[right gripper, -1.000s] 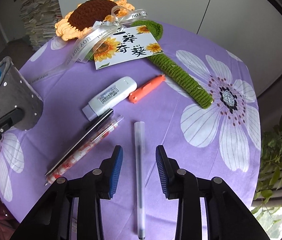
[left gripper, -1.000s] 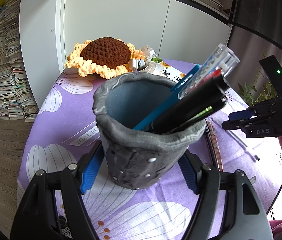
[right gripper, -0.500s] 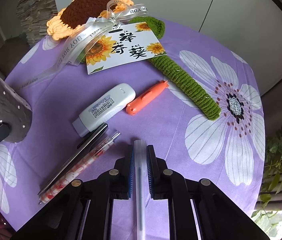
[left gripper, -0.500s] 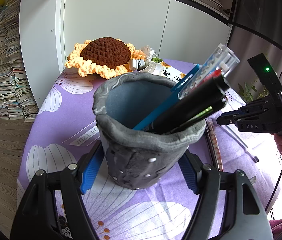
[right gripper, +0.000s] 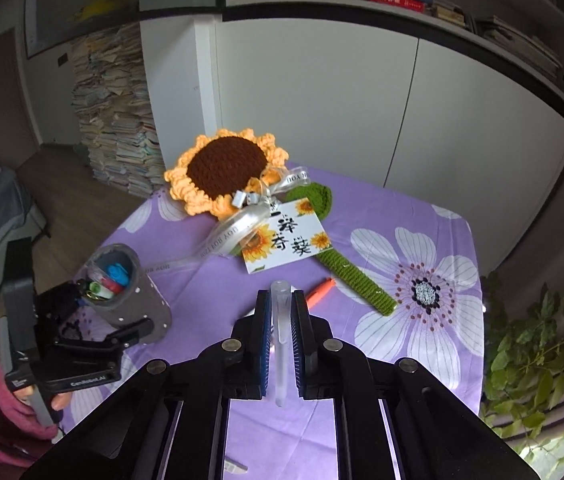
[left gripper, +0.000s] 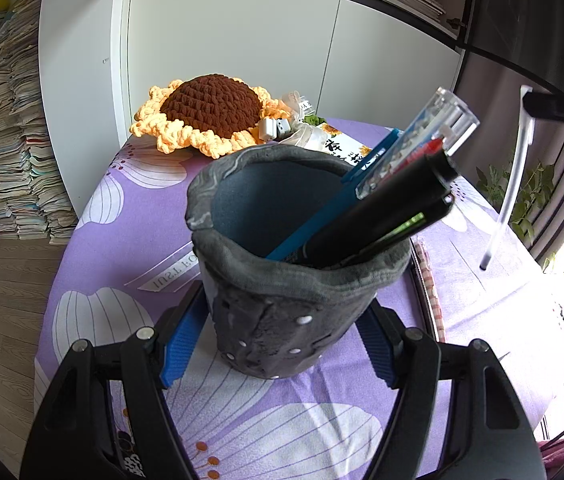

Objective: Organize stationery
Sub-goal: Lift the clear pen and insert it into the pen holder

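The left gripper (left gripper: 277,344) has its blue-padded jaws clamped on the lower sides of the dark grey, soft-walled cylindrical pen holder (left gripper: 294,280), apparently to keep that floppy cup upright and steady on the purple flower-printed tablecloth (left gripper: 121,216) so that another pen can be dropped in without tipping it. The right gripper (right gripper: 280,316) is pinched tight on the slim translucent white gel pen (right gripper: 280,332), holding it near its capped end with the body trailing down between the black arms; in the left wrist view the pen (left gripper: 512,184) hangs in the air to the right of the holder, clear of the cloth, tip downward. Gripping near the top probably lets the tip lead into the holder's mouth. The pen is frosted, straight, thin, with a dark tip. The holder already carries a blue pen, a black marker and a clear-capped pen leaning against its right rim, leaving its left side open. An orange pen (right gripper: 320,290) lies on the cloth by the crocheted sunflower (right gripper: 223,170).
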